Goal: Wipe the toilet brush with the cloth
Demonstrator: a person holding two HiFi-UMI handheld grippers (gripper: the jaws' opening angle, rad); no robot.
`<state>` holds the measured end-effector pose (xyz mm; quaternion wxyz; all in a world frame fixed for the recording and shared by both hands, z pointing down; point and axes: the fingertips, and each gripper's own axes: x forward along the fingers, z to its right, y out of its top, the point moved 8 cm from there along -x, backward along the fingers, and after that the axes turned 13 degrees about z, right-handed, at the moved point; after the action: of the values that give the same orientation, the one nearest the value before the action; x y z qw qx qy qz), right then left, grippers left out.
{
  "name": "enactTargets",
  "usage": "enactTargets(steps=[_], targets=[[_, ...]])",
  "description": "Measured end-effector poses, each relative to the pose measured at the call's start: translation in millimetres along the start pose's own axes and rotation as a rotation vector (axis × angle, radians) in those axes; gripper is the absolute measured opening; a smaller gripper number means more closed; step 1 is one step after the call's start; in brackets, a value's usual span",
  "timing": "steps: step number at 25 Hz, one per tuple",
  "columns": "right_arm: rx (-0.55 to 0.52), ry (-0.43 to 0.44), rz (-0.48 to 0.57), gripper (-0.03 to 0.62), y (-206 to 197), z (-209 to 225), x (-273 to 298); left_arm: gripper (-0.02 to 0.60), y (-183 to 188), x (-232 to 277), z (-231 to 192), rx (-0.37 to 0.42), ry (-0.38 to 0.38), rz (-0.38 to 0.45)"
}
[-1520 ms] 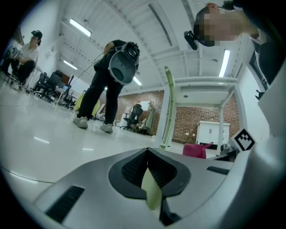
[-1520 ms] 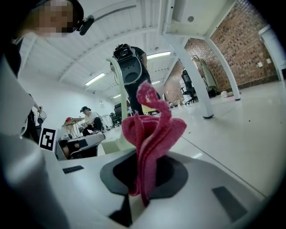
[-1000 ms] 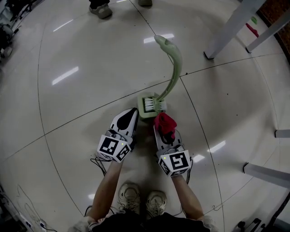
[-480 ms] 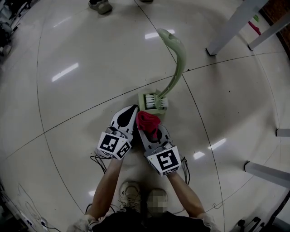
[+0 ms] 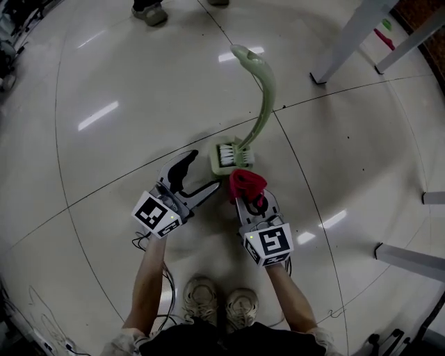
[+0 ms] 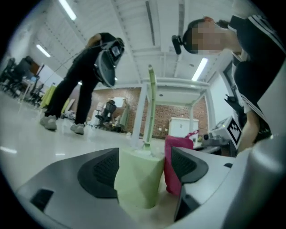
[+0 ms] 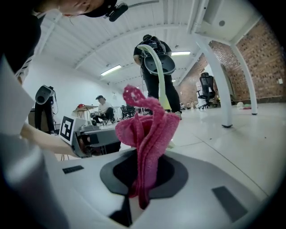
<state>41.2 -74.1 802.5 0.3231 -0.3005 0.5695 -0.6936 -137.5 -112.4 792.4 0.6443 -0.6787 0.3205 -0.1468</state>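
Swinging out to the left from where it sat tight against its partner, the left gripper (image 5: 205,170) has just been opening its fingers. They now stand well apart with nothing gripped. The left gripper view shows the brush's blocky green base (image 6: 136,179) only ahead of them, framed in the gap. The right gripper (image 5: 249,200), which had leaned in toward the left one half a second ago, is back out to the right. Its fingers are closed on a bunched red cloth (image 5: 247,182) that sticks up out of them. The toilet brush (image 5: 263,104) stands on the glossy tiled floor (image 5: 104,160) just beyond both grippers, with white bristles showing at the base and the pale green handle curving up and away. The cloth sits close against the near right corner of that base; whether it actually touches I cannot tell. Another person's shoes (image 5: 149,14) show at the far edge of the floor.
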Motion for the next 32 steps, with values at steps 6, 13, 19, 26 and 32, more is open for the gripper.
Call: enactTargets(steps=[6,13,19,26,32], targets=[[0.007,-0.005,-0.001,0.031,0,1,2,0.460,-2,20,-14,0.029,-0.176,-0.089],[0.008,-0.001,-0.001,0.032,0,2,5,0.460,-12,41,-29,-0.014,-0.255,-0.125],[-0.009,-0.002,-0.005,0.032,-1,6,6,0.459,-17,43,-27,-0.054,-0.256,-0.120],[-0.029,-0.040,-0.011,0.031,1,18,4,0.459,-17,35,-18,-0.063,-0.246,-0.131],[-0.031,-0.139,-0.005,0.032,9,50,-4,0.459,-15,27,8,-0.080,-0.286,-0.146]])
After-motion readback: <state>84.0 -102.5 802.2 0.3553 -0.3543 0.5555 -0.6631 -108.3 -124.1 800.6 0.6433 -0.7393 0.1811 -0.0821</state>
